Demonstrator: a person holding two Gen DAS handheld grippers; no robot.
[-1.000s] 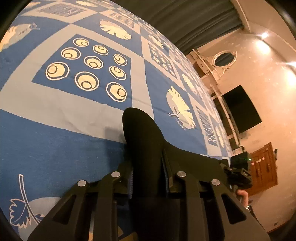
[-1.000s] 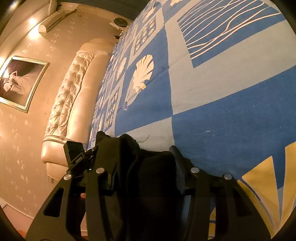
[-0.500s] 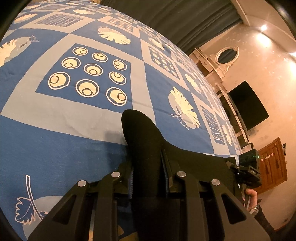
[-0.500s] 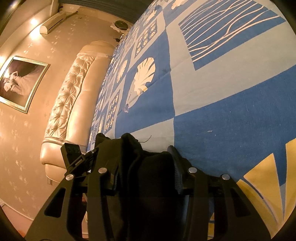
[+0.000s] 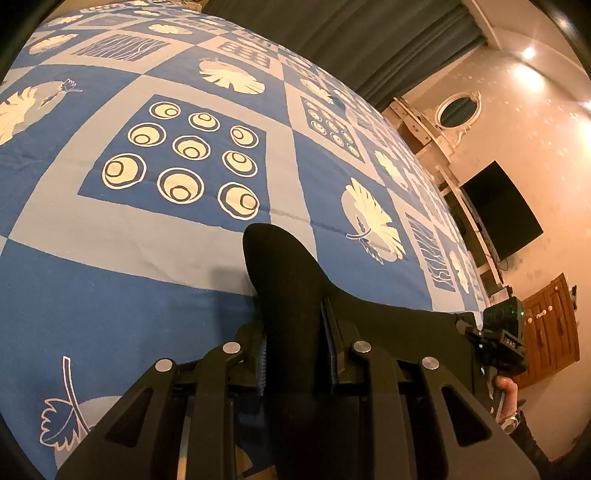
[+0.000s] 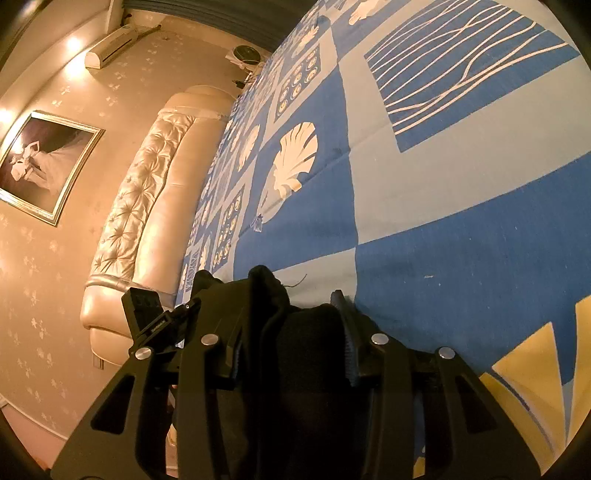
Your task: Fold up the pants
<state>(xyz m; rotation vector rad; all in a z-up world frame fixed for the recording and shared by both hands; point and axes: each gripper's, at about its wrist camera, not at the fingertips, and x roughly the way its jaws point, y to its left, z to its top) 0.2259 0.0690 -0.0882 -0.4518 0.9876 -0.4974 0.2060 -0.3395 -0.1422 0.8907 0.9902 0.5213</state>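
Black pants (image 5: 280, 266) lie on a blue patterned bedspread (image 5: 147, 295). My left gripper (image 5: 293, 317) is shut on a rounded fold of them that sticks out ahead of the fingers. From there the cloth stretches right to my right gripper (image 5: 502, 332), held by a hand (image 5: 506, 391). In the right wrist view a bunched edge of the pants (image 6: 266, 288) fills the gap of my right gripper (image 6: 284, 325), whose jaws are closing on it. The left gripper (image 6: 147, 310) shows just left of that bunch, over the bedspread (image 6: 443, 258).
A tufted cream headboard (image 6: 147, 184) runs along the bed's far side, with a framed picture (image 6: 40, 162) on the wall. A dark TV (image 5: 502, 210), a wooden door (image 5: 554, 325) and grey curtains (image 5: 369, 33) stand beyond the bed's other edges.
The right gripper's fingers have drawn closer together on the bunched cloth. The left wrist view has tipped slightly, showing more of the bed; its grip on the fold is the same.
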